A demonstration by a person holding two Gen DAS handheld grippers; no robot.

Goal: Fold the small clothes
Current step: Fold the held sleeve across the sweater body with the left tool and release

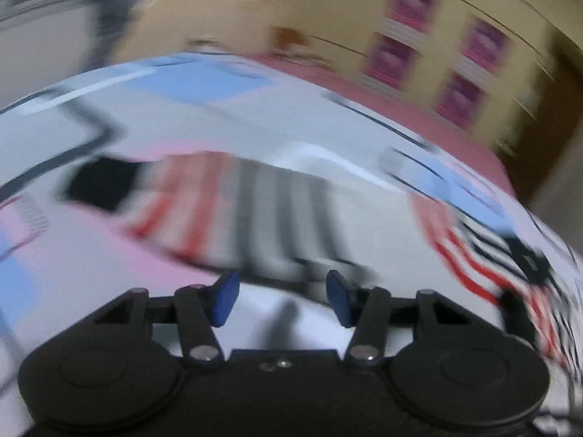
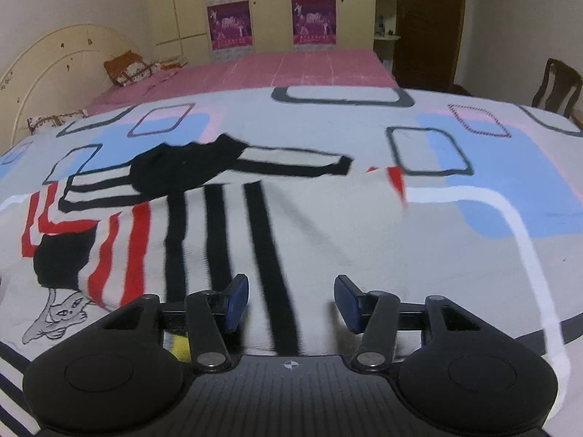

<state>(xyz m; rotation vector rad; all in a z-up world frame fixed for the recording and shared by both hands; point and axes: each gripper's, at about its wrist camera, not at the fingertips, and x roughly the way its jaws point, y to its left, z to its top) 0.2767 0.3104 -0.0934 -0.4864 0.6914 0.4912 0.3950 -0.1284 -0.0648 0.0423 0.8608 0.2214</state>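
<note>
On the patterned bedsheet lies the striped shirt, spread out just ahead of the right gripper: pale knit with black and red stripes, black cuffs and collar. Judging by the wrinkles it's soft, light and limp, with no stiffness, so it will sag and drag if lifted from one point. Best hold looks like a hem corner or sleeve edge, pinching one layer.

Right gripper: jaws partly apart, nothing between them, hem edge directly below.

Left gripper: jaws partly apart, empty, over bare sheet beside the shirt.

Left wrist view is badly motion-blurred; shirt outline is smeared there. Near hem is hidden behind the right gripper body. Can't tell how the far sleeve is layered.
</note>
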